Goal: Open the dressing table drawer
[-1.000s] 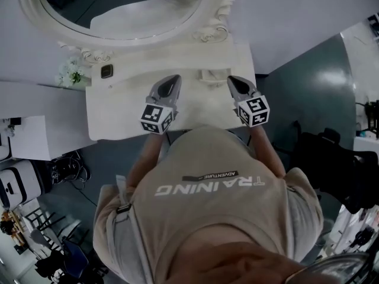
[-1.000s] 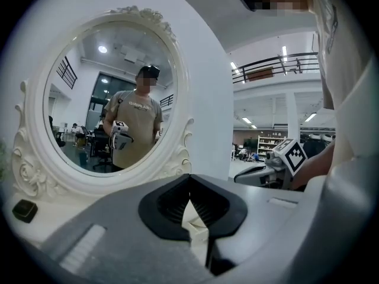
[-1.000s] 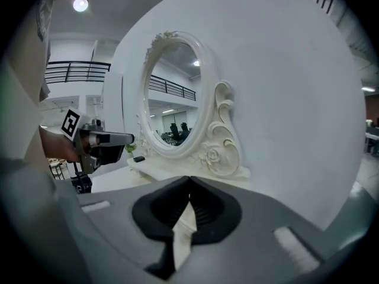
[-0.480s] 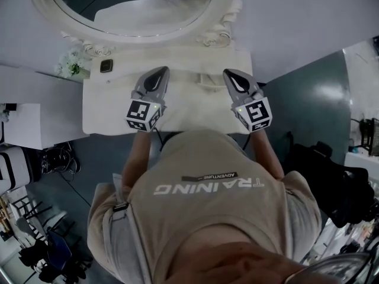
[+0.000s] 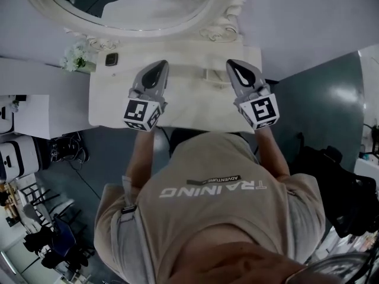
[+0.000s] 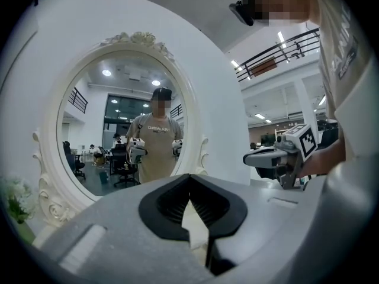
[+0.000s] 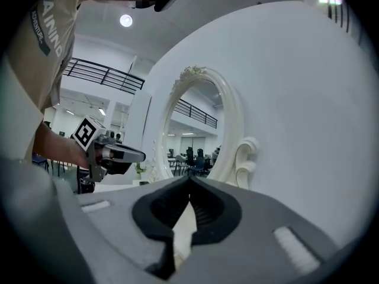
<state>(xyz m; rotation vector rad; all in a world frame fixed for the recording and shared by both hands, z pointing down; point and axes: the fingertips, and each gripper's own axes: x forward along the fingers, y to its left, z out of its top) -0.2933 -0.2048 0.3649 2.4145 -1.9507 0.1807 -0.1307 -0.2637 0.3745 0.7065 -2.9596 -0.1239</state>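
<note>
The white dressing table (image 5: 189,106) stands against the wall under an oval mirror (image 5: 225,25). Its drawer front shows in no view; it lies below the table's near edge. My left gripper (image 5: 157,68) hovers over the left half of the tabletop, shut and empty, pointing at the mirror (image 6: 118,129). My right gripper (image 5: 235,65) hovers over the right half, also shut with nothing between its jaws. In the left gripper view the jaws (image 6: 189,176) meet at the tip, and the right gripper (image 6: 278,155) shows beside them. The right gripper view shows its own closed tips (image 7: 189,179) and the left gripper (image 7: 109,152).
A small dark object (image 5: 111,59) and white flowers (image 5: 74,58) sit at the table's back left corner. A small cream item (image 5: 212,74) lies between the grippers. A white cabinet (image 5: 23,114) stands left of the table, a dark chair (image 5: 331,176) to the right.
Both grippers have risen above the tabletop and levelled out toward the mirror. Both stayed shut and empty.
</note>
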